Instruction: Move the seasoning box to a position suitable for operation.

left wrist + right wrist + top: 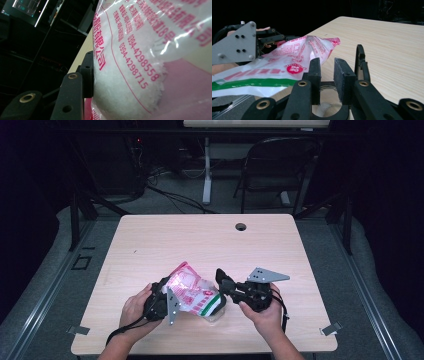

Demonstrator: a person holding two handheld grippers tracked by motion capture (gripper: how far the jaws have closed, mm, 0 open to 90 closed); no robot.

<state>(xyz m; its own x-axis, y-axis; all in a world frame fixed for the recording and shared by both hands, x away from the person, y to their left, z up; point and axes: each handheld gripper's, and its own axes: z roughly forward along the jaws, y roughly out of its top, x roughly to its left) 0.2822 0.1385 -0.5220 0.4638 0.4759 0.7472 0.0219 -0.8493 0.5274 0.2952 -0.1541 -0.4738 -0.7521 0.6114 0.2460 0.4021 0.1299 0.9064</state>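
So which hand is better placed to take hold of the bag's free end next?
Right. The left tool already clamps the bag, while the right tool sits open beside its green-striped end, nothing between its jaws.

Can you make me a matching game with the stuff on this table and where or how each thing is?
Things:
1. left tool
2. right tool
3. bag of white granules
4. round hole in the table

Places or states:
A. near the table's far edge
B. printed in pink, with a green stripe
C. clamped on the bag
D. jaws empty, beside the bag

Pairs: 1-C, 2-D, 3-B, 4-A
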